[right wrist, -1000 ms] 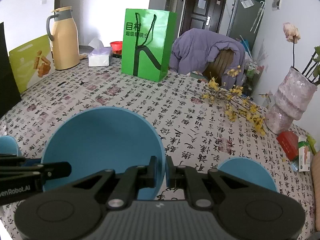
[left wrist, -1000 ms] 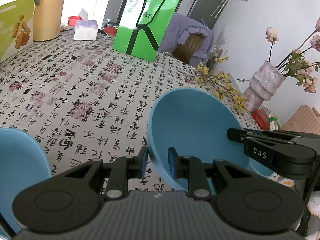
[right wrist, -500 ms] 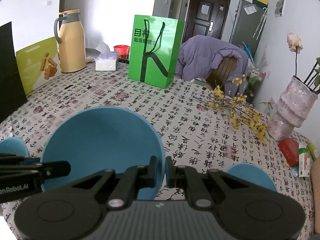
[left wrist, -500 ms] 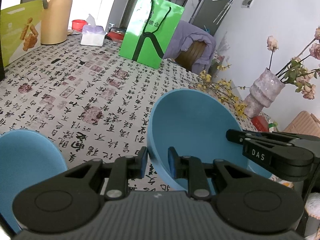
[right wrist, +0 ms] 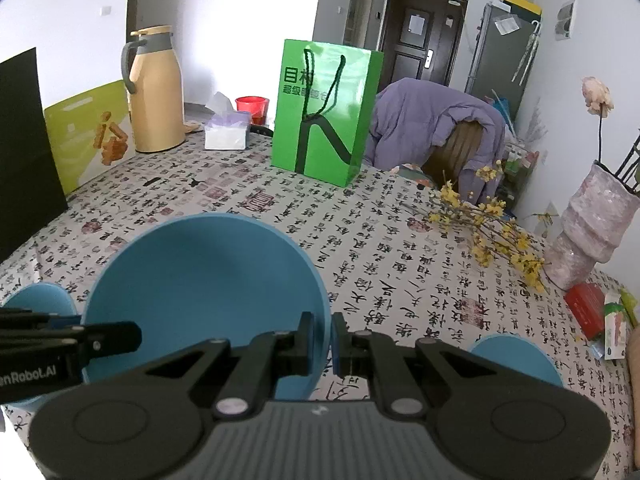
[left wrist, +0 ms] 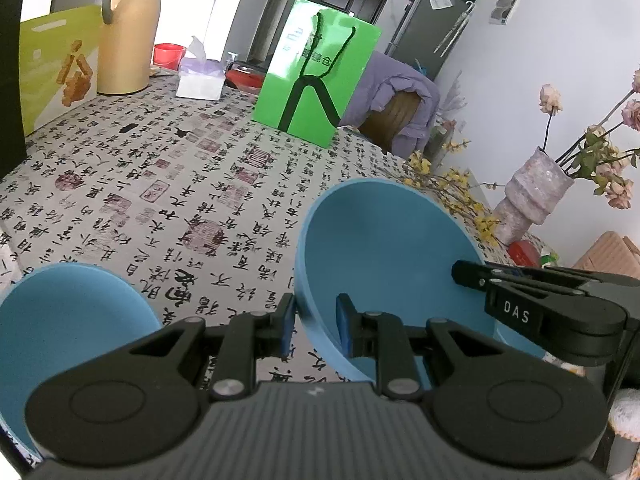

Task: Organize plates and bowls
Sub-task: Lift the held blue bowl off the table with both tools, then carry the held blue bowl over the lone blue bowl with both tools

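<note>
Both hand-held grippers, left (left wrist: 316, 326) and right (right wrist: 323, 340), pinch opposite rims of the large blue plastic bowl (right wrist: 208, 280) above the calligraphy-print desk (right wrist: 360, 240), so I should keep it level while carrying.

A large blue bowl (left wrist: 384, 248) tilts above the table, pinched at opposite rims. Two smaller blue bowls (left wrist: 68, 320) (right wrist: 516, 356) sit on either side of it.

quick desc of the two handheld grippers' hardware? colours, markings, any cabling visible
Both are matte black: the left gripper and right gripper have angular linkage arms with silver pivot screws, round caps on a ribbed grey body, and blue fingertip pads. Side markings read "DAS" and "nRobot.AI", partly cut off. No cables or sleeves visible.
</note>
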Tool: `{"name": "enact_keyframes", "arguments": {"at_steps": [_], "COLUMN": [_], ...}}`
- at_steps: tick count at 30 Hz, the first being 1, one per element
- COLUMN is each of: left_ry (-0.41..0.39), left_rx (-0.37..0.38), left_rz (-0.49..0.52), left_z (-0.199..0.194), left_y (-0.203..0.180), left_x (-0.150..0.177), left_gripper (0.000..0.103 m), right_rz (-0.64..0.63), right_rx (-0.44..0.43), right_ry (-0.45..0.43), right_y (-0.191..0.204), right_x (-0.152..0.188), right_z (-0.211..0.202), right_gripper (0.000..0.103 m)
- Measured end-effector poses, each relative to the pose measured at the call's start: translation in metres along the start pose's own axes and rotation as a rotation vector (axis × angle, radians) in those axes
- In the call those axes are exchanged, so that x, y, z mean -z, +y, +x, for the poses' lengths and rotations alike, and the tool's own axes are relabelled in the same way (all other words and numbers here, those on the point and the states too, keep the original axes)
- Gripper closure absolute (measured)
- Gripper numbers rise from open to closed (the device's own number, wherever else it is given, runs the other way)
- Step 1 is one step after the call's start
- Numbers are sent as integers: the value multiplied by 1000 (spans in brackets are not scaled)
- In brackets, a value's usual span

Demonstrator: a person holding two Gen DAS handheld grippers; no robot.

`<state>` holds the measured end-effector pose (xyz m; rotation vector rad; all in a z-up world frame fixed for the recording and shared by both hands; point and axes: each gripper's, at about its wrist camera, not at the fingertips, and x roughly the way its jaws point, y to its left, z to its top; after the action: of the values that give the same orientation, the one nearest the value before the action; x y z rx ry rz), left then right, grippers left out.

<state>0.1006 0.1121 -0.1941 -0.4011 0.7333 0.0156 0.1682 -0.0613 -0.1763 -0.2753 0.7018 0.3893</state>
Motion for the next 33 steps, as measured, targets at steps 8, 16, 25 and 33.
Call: {"name": "enact_keyframes", "arguments": {"at_steps": [8, 16, 25, 33], "left_ry": [-11, -26, -42, -54], "left_rx": [-9, -18, -32, -43], "left_rz": [-16, -28, -35, -38], "left_z": [-8, -15, -23, -29], "left_y": [8, 15, 20, 25], "left_x": [-2, -3, -2, -3], "left_gripper": [81, 81, 81, 81], "right_rz": [-7, -13, -18, -24], "right_rx": [-23, -40, -55, -65], "right_ry": [-15, -24, -31, -37], "right_y": [7, 15, 25, 33], "right_x": [-5, -7, -9, -12], "right_z": [-3, -4, -6, -7], "right_gripper": [95, 95, 95, 95]}}
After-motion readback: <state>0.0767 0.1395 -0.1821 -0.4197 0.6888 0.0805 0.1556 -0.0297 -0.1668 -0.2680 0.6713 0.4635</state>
